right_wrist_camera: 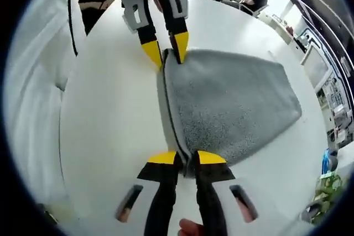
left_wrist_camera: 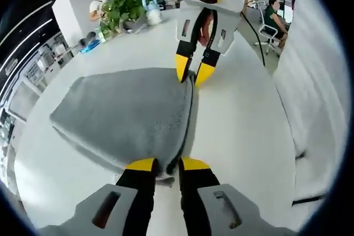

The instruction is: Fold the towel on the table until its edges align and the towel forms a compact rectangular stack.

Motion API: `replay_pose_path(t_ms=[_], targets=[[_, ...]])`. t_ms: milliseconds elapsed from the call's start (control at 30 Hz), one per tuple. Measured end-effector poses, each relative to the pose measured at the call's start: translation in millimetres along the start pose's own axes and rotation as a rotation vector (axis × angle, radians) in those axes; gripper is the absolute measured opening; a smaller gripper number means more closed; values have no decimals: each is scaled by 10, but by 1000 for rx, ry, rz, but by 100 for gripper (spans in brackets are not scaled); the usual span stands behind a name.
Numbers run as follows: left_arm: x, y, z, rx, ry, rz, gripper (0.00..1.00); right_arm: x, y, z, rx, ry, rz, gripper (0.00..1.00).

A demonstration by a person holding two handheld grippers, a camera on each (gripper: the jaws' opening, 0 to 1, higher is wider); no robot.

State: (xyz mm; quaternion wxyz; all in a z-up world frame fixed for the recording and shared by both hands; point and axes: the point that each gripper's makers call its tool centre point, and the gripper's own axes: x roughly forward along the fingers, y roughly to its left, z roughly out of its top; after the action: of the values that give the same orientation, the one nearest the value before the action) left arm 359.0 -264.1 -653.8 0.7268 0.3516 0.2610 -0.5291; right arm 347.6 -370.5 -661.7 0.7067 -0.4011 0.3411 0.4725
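Grey towel (left_wrist_camera: pixel 130 115), folded, on white table (left_wrist_camera: pixel 238 120).
Left gripper (left_wrist_camera: pixel 167 165) and right gripper (right_wrist_camera: pixel 186 157) each clenched on a towel corner.

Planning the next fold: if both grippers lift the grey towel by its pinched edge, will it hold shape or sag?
Likely sag: the grey towel lies limp and layered. Its terry pile probably grips well in the left gripper and right gripper.
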Motion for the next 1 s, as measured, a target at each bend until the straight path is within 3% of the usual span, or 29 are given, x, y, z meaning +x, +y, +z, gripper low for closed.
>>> replay_pose_path(t_ms=[167, 300, 433, 633, 833, 1000], targets=[[54, 71, -5, -22, 26, 20, 10, 27, -54, 19, 31, 10, -15, 4], [35, 80, -1, -88, 28, -7, 8, 16, -67, 17, 102, 7, 11, 2], [-10, 77, 9, -94, 44, -17, 6, -31, -77, 60, 131, 6, 27, 1], [-184, 145, 39, -125, 61, -19, 5, -197, -72, 213, 121, -7, 36, 1], [-417, 93, 137, -179, 64, -73, 5, -407, -46, 351, 134, -16, 66, 1], [-586, 83, 243, -161, 58, -68, 5, -558, -41, 439, 98, -23, 53, 1]])
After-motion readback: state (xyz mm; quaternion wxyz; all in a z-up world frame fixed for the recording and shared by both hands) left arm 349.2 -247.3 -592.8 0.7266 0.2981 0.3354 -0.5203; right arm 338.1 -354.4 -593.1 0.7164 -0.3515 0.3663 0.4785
